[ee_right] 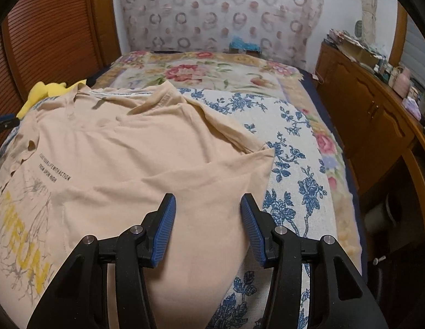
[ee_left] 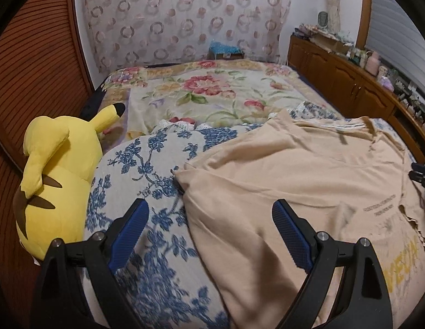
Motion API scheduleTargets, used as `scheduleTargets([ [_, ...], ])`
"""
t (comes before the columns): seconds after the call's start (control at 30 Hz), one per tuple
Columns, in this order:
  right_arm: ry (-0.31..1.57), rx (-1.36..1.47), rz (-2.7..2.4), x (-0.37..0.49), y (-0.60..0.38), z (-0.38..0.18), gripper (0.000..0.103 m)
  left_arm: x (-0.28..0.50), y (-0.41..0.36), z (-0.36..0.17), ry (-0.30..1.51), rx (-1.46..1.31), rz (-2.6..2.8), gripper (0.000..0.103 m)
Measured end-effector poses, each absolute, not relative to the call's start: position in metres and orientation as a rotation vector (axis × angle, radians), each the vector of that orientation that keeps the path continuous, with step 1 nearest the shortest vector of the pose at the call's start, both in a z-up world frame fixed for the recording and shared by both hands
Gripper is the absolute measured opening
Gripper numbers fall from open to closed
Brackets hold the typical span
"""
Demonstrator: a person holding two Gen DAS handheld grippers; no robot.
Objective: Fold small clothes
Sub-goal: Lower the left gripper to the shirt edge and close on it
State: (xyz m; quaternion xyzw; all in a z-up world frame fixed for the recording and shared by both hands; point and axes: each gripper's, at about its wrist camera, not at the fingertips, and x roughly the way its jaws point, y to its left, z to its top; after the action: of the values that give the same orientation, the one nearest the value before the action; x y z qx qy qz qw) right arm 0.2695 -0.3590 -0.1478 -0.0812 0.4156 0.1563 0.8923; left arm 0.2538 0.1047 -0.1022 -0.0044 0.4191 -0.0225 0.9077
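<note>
**Both grippers empty over the flat tee, each lining up on a side edge**

I'm looking at a bed [ee_left: 212, 93] under a blue-floral cover [ee_left: 146, 159], with a flowered blanket [ee_left: 207, 87] lying farther back. The beige T-shirt [ee_left: 294, 170] is lying spread on the cover, print side up, collar at the far end, hem running off toward me, so its long axis is going near-to-far.

I'm holding the left gripper [ee_left: 209, 235] wide open with nothing in it; its jaws are straddling the shirt's left edge, left pad over the cover, right pad over fabric. I'm holding the right gripper [ee_right: 207, 230] about half open, also empty, hovering over the shirt's right side, with the right sleeve [ee_right: 239, 148] just beyond it.

My read: each gripper is sitting nearest its own side edge, so the next pinch is depending on that edge staying between the pads.

The left view is showing the yellow plush toy [ee_left: 58, 181] to the left in full; the right view is catching only a scrap of it. The right view is showing the whole right sleeve and the wooden cabinet [ee_right: 371, 126] side-on.
</note>
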Motion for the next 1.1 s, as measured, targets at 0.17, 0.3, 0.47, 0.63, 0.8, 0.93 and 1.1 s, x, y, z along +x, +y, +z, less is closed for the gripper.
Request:
scheduleTargets([
  [0.17,0.865,-0.162,0.326,0.272,-0.363,-0.150,0.054,0.267,0.114,-0.107,0.879,-0.048,-0.086,0.092],
  [0.3,0.866,-0.161,0.325,0.273,-0.363,-0.151,0.055,0.274,0.118,-0.107,0.868,-0.078,-0.126,0.088],
  [0.47,0.865,-0.165,0.320,0.273,-0.362,-0.151,0.056,0.282,0.122,-0.111,0.885,-0.106,-0.149,0.069],
  [0.63,0.865,-0.164,0.321,0.273,-0.363,-0.151,0.057,0.284,0.124,-0.115,0.901,-0.116,-0.142,0.067],
  [0.8,0.864,-0.166,0.320,0.273,-0.362,-0.151,0.058,0.283,0.124,-0.118,0.907,-0.122,-0.148,0.059],
  [0.93,0.864,-0.159,0.314,0.272,-0.363,-0.150,0.058,0.281,0.124,-0.119,0.908,-0.122,-0.159,0.042],
  [1.1,0.858,-0.104,0.237,0.279,-0.379,-0.146,0.061,0.280,0.124,-0.119,0.910,-0.122,-0.157,0.039],
])
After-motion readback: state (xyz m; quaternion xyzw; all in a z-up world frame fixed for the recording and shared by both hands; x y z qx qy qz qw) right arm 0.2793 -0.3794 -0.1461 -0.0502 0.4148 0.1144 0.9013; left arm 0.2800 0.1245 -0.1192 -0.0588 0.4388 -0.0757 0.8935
